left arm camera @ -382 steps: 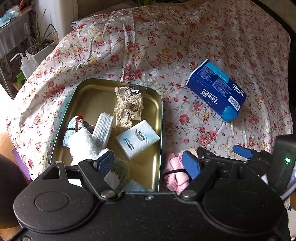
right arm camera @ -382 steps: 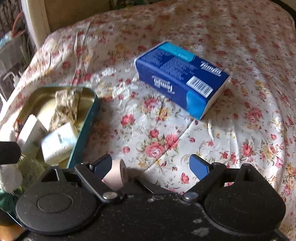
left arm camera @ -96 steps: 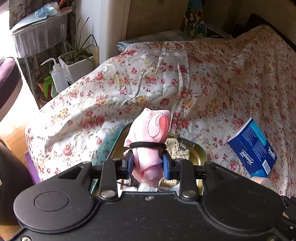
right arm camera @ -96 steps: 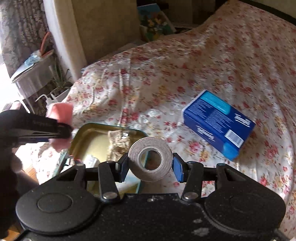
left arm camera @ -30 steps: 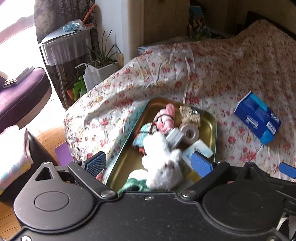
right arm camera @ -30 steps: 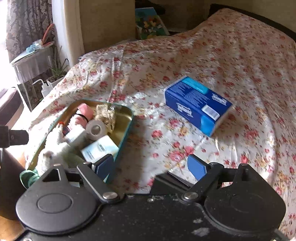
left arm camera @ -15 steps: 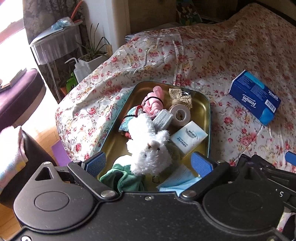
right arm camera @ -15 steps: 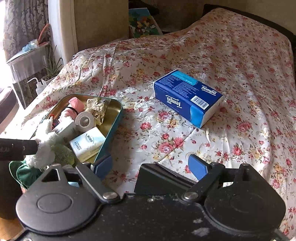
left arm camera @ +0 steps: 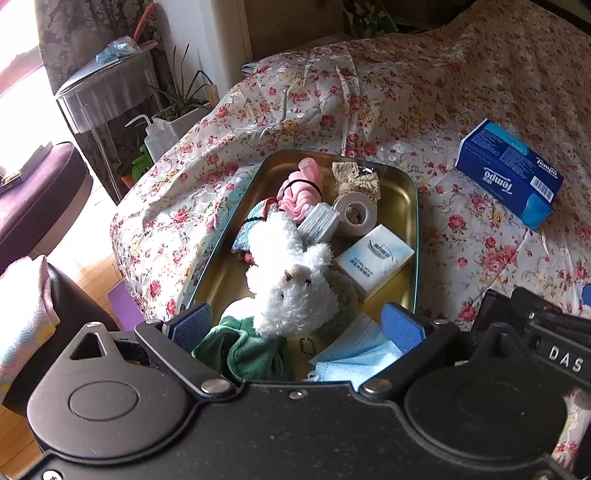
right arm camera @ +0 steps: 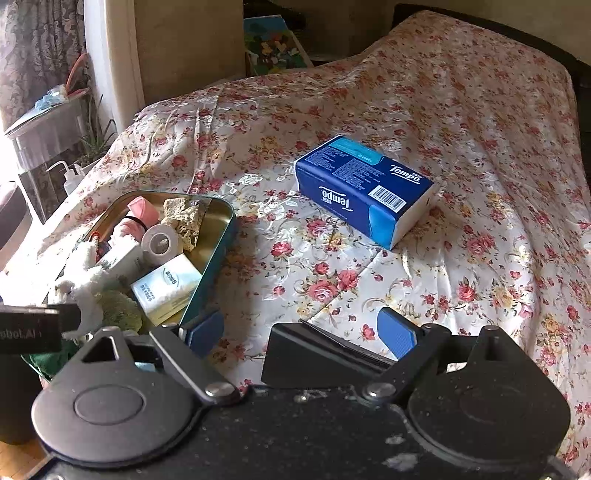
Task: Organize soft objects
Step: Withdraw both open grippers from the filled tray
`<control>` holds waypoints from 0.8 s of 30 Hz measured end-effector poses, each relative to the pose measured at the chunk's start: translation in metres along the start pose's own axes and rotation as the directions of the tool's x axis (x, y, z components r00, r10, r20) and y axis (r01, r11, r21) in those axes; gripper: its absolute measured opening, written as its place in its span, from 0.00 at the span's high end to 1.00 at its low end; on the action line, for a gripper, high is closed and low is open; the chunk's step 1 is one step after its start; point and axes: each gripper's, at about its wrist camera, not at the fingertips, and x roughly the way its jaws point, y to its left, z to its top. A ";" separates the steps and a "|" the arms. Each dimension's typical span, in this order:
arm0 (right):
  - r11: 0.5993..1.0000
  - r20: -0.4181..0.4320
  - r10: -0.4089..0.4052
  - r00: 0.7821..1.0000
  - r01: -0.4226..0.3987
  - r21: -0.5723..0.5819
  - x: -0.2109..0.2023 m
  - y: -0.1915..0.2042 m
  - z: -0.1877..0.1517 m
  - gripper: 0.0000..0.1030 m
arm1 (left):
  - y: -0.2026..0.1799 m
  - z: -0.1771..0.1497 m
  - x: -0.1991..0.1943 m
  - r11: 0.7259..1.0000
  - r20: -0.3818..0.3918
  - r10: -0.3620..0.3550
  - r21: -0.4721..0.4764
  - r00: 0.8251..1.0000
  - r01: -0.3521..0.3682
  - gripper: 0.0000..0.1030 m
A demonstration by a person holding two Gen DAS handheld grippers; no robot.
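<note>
The blue Tempo tissue pack (right arm camera: 365,190) lay alone on the floral bedspread (right arm camera: 480,147), ahead of the right claw (right arm camera: 301,330), its long axis slanting across. Both claws stood spread and empty; the left claw (left arm camera: 295,326) hung over the tin tray (left arm camera: 413,206), farther away.

A home bedroom: a bed (right arm camera: 424,122) under a floral cover fills most of both views; patterned curtains (left arm camera: 74,33) hang by a bright window; a potted plant (left arm camera: 184,107) and squeeze bottle (left arm camera: 153,136) sit on the wood floor (left arm camera: 92,273); a purple seat (left arm camera: 33,192) stands nearby.
</note>
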 end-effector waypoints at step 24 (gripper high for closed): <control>1.000 -0.012 -0.014 1.000 0.014 -0.021 0.003 0.005 -0.004 0.12 | 0.012 -0.002 0.000 1.000 -0.014 0.002 -0.024 1.000 -0.003 0.07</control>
